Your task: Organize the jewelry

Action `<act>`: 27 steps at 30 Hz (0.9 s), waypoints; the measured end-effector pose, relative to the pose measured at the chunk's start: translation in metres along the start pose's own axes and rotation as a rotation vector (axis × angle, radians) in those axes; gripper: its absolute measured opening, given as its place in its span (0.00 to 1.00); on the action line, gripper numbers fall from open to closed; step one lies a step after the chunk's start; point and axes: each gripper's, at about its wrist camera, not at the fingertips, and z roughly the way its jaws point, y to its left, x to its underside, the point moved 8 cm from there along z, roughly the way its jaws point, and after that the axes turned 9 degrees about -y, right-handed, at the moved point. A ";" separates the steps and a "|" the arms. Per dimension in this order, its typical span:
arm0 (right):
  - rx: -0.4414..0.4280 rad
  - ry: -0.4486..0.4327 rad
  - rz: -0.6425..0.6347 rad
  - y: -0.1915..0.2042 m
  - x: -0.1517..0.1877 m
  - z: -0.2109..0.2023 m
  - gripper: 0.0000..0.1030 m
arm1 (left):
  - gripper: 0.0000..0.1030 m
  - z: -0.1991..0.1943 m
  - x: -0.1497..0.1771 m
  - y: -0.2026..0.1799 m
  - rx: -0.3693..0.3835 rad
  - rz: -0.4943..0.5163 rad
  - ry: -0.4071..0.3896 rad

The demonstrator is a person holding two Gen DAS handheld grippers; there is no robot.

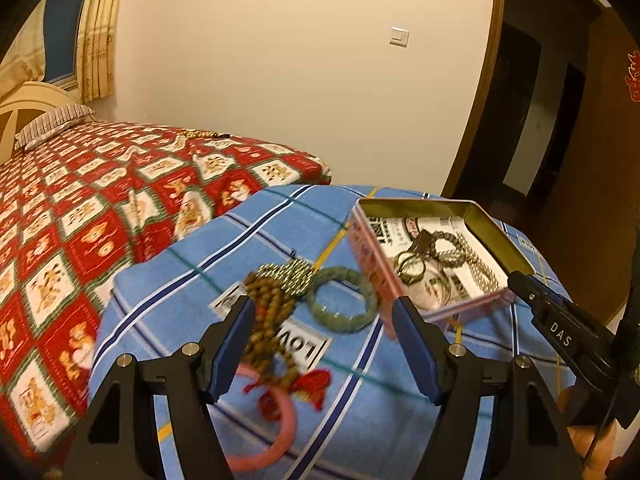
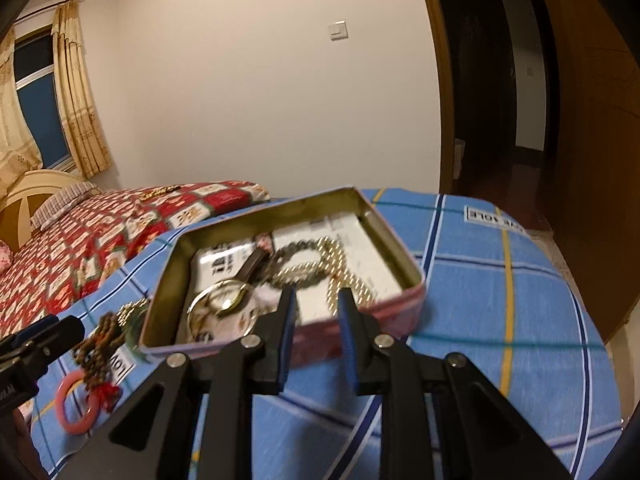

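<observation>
Nearest the left wrist camera, the left gripper (image 1: 324, 320) stands with its jaws wide and nothing between the pads, poised above the loose jewelry on the blue plaid cloth (image 1: 192, 280). Directly under it lie the pink bangle (image 1: 276, 432) and the brown bead string (image 1: 272, 320) with its red tassel (image 1: 312, 386); the beads cross the bangle, so take one item at a time and lift it clear before moving sideways, or the neighbour is likely to drag along. Just beyond, the green bangle (image 1: 344, 300) lies flat beside a bunch of small gold beads (image 1: 288, 278) and close to the tin's near wall; a pinch across one side of its rim should hold better than spanning the whole ring. On the other side, the right gripper (image 2: 316, 300) has its jaws narrow and empty, tips over the front edge of the open pink tin (image 2: 384, 308). Bead bracelets (image 2: 296, 264) and metal rings (image 2: 228, 300) already sit inside. Use the right gripper to steady the tin while the left carries each piece over the wall and releases low. Farther off, another bead strand (image 1: 202, 134) waits on the red bedspread (image 1: 80, 208)
</observation>
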 end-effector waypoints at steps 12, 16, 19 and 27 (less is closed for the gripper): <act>-0.025 0.023 -0.007 0.027 0.023 -0.029 0.24 | 0.69 -0.038 0.018 0.052 -0.063 0.011 -0.011; -0.050 0.033 -0.015 0.039 0.030 -0.036 0.24 | 0.69 -0.048 0.023 0.074 -0.095 0.015 -0.010; -0.087 0.041 -0.017 0.050 0.034 -0.042 0.24 | 0.69 -0.054 0.029 0.093 -0.112 -0.004 0.002; -0.257 0.121 -0.054 0.105 0.054 -0.045 0.24 | 0.69 -0.056 0.041 0.121 -0.135 -0.052 0.036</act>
